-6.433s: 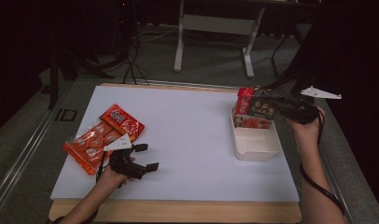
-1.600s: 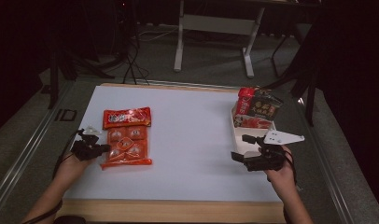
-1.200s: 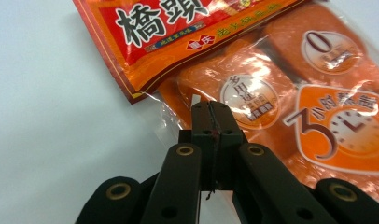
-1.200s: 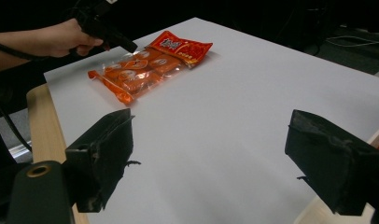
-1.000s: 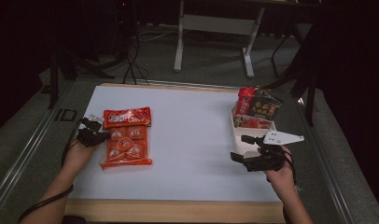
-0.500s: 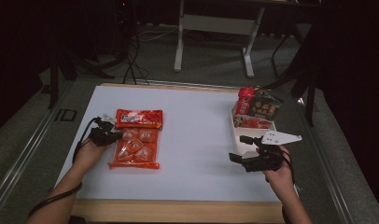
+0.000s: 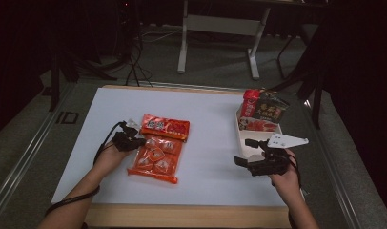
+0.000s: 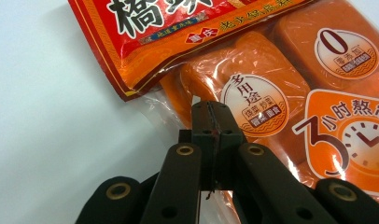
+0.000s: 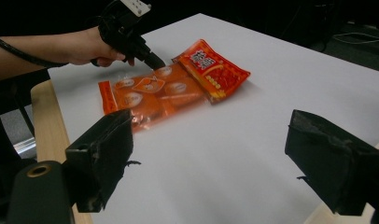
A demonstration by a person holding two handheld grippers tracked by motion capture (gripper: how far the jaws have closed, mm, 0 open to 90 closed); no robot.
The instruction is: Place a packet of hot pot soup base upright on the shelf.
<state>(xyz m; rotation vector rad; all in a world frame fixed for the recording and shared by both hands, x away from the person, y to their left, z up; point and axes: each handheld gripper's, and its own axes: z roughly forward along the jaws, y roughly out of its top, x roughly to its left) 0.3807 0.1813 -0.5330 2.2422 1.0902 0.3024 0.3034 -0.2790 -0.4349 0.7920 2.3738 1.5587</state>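
An orange bag of wrapped pieces (image 7: 156, 157) lies flat on the white table top (image 7: 206, 109), and a red packet (image 7: 165, 128) overlaps its far end. My left gripper (image 7: 137, 141) is at the bag's left edge. In the left gripper view its jaws meet, pinching the bag's clear plastic rim (image 8: 178, 116), with the left gripper (image 8: 211, 109) tips over the orange bag (image 8: 290, 93) and the red packet (image 8: 178, 28) above. My right gripper (image 7: 244, 152) hovers open at the right, near the bin. The right gripper view shows the right gripper (image 9: 211, 140) wide apart, facing the orange bag (image 9: 145, 95) and left gripper (image 9: 152, 59).
A white bin (image 7: 246, 143) stands at the table's right side with a red and a dark snack pack (image 7: 263, 110) upright in its far end. A wooden edge (image 7: 182, 217) runs along the front. Table legs and cables lie on the floor behind.
My left gripper has slid to the right across the table, and the orange bag and red packet have travelled right with it. The right gripper has stayed where it was.
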